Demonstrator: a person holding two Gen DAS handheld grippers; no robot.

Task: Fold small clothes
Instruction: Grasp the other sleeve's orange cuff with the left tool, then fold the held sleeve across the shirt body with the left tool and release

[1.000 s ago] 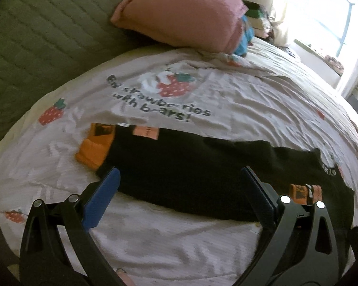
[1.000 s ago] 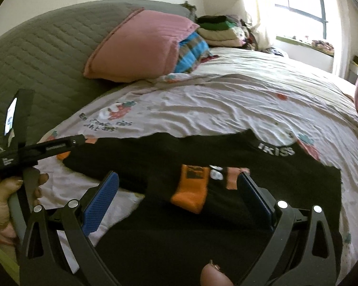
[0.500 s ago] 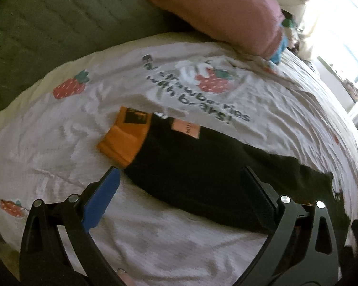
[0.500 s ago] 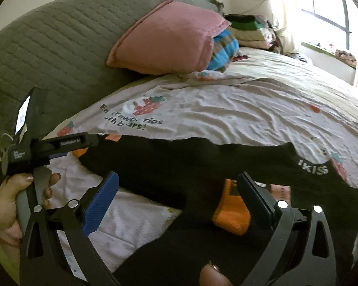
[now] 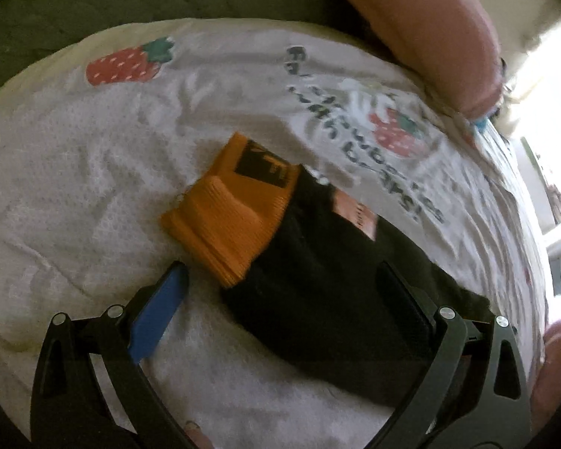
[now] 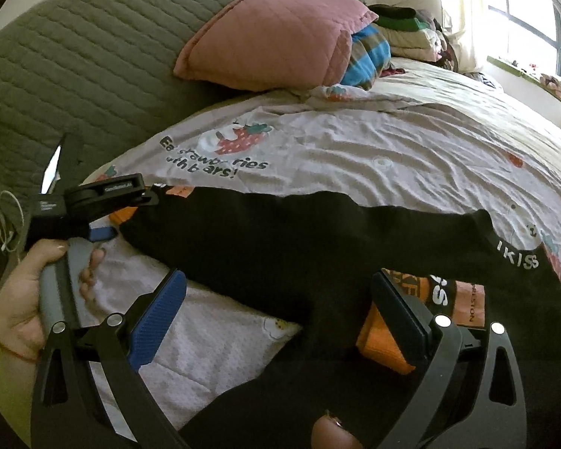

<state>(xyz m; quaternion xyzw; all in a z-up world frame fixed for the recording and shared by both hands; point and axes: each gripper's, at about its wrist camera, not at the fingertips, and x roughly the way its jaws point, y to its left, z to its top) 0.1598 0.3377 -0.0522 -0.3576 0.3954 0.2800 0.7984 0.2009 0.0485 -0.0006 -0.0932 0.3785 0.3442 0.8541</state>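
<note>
A small black sweatshirt [image 6: 318,235] with orange cuffs lies on the strawberry-print bedsheet [image 6: 392,142]. One sleeve stretches left and ends in an orange cuff [image 5: 228,217]. The other orange cuff [image 6: 385,340] lies folded onto the black body. My left gripper [image 5: 280,292] is open, just above the outstretched sleeve near its cuff; it also shows in the right wrist view [image 6: 104,205]. My right gripper [image 6: 280,310] is open, low over the garment, its right finger [image 6: 400,310] beside the folded cuff.
A pink pillow [image 6: 276,33] and a striped blue cushion [image 6: 366,56] lean on the grey quilted headboard [image 6: 74,56]. Folded clothes [image 6: 404,26] are stacked beyond. A bright window [image 6: 535,26] is at the far right.
My left gripper has moved left along the sleeve toward its orange cuff and come closer to it. My right gripper has shifted left, so the folded cuff now sits by its right finger.
</note>
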